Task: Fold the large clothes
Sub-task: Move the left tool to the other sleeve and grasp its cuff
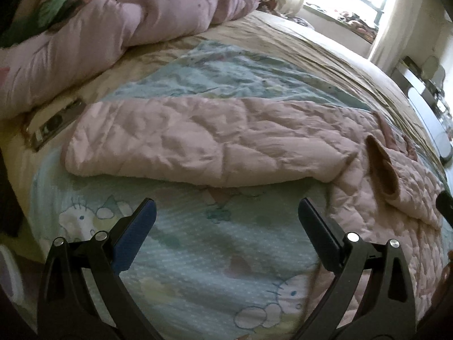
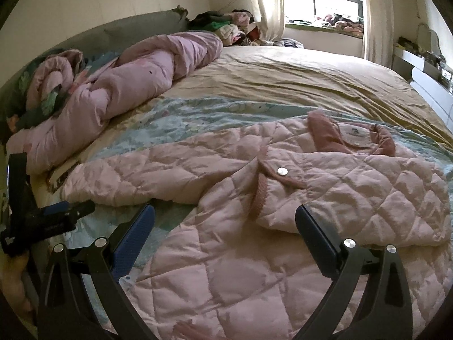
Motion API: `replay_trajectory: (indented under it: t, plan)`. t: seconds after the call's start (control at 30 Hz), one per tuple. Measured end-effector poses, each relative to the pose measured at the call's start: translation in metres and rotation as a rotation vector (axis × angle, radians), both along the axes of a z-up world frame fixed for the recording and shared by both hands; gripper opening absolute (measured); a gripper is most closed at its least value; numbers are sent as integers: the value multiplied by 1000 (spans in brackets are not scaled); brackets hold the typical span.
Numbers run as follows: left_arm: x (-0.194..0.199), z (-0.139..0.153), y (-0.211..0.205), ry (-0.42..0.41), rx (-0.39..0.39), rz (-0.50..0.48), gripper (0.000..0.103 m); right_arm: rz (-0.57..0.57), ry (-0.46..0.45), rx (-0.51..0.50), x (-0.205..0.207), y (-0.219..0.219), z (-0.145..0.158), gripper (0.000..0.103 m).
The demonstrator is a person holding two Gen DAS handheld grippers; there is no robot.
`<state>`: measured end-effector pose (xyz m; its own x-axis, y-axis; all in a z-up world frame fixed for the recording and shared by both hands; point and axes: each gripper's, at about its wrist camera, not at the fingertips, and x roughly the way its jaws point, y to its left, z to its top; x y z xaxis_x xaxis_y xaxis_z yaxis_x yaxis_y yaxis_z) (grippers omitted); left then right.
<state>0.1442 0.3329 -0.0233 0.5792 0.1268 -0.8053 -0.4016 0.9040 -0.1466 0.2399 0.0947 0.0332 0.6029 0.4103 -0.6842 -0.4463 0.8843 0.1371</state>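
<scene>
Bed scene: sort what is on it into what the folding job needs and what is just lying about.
For the job:
- pink quilted jacket spread flat, one sleeve stretched out sideways
- left gripper, jaws open, empty
- right gripper, jaws open, empty

Just lying about:
- rolled lilac duvet
- pale blue cartoon-print sheet under the jacket
- pile of clothes by the window

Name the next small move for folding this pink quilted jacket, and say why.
Probably bring the left tongs forward to pinch the cuff end of the outstretched sleeve of the pink quilted jacket. That sleeve lies flat across the cartoon-print sheet, while the other sleeve is already folded over the jacket's front. Both tongs are open and empty; the right tongs hover over the jacket's body.
</scene>
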Motion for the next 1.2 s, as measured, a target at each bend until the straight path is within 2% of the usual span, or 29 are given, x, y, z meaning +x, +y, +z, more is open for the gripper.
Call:
replay_trajectory:
  t: [0.23,0.37,0.5,0.63,0.8,0.9,0.97,1.0,1.03,1.07,1.13,1.2]
  plan:
    - [-4,-18,24,23,-35,65,94,28,34,-9,-3,15,-19,99]
    - [-7,-27,43,21,-87,122,94,41,47,-16,-3,19,-26,99]
    - [-7,-43,67,22,-176,198,94,32,58,-6,-2,17,-31,99]
    - [-5,-59,97,1,-297,292,94,13,66,5,0,8,-33,99]
    - [-1,-73,131,-82,-454,398,94,-22,81,17,4,-8,-35,99]
    - [-1,-76,149,-144,-509,461,94,-45,85,25,4,-19,-35,99]
    - [-2,-75,162,-163,-519,522,76,-56,87,31,4,-26,-34,99]
    - [-2,-74,165,-153,-519,540,58,-66,87,36,5,-31,-32,99]
    - [-3,-73,168,-148,-522,554,49,-74,85,39,5,-35,-30,99]
    - [-4,-69,169,-162,-522,550,44,-84,81,43,5,-41,-28,99]
    - [-5,-56,168,-182,-485,529,22,-100,76,53,5,-50,-25,99]
    - [-10,-37,163,-228,-448,497,18,-122,71,66,5,-60,-22,99]
